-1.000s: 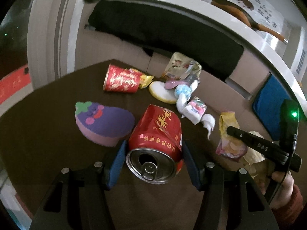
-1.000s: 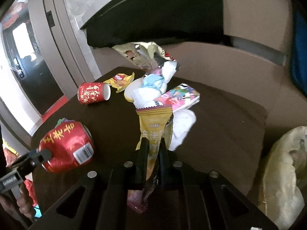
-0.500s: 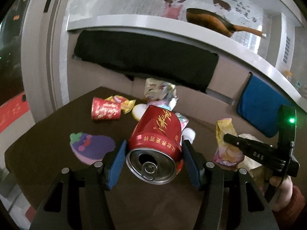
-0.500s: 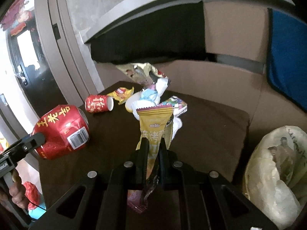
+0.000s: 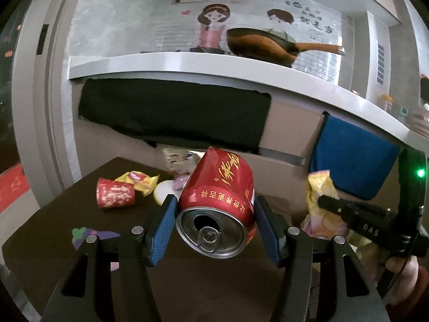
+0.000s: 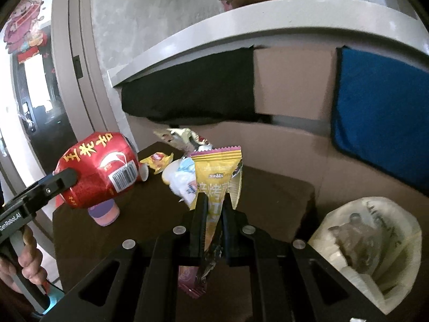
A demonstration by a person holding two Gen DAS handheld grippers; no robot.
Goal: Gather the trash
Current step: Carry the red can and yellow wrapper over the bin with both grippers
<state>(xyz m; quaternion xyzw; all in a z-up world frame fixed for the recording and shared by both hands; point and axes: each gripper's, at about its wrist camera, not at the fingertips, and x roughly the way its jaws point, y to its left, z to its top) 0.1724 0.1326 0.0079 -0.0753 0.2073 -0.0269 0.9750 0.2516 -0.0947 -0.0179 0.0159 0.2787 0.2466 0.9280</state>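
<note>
- The left tongs (image 5: 215,217) grip a dented red can (image 5: 218,201) between their blue pads (image 5: 163,225), the opened top facing the camera; the can hangs in the air above the dark bench (image 5: 53,222).
- The right tongs (image 6: 214,206) are pinched almost together on a yellow snack wrapper (image 6: 217,171), which stands upright above the fingers while its lower end hangs below them.
- In the right wrist view, a pale plastic bag (image 6: 370,244) gapes open just off the bench's right edge, with crumpled stuff inside.
- A purple eggplant-shaped toy (image 5: 88,234) lies on the bench behind the left tongs.
- Further back, a red paper cup (image 5: 115,197) lies on its side, touching a small yellow packet (image 5: 139,181).
- At the far edge sits a heap of white and silvery wrappers (image 6: 182,166).
- Beyond the bench, a black cloth (image 5: 174,112) and a blue cloth (image 5: 351,158) hang under a grey ledge.
</note>
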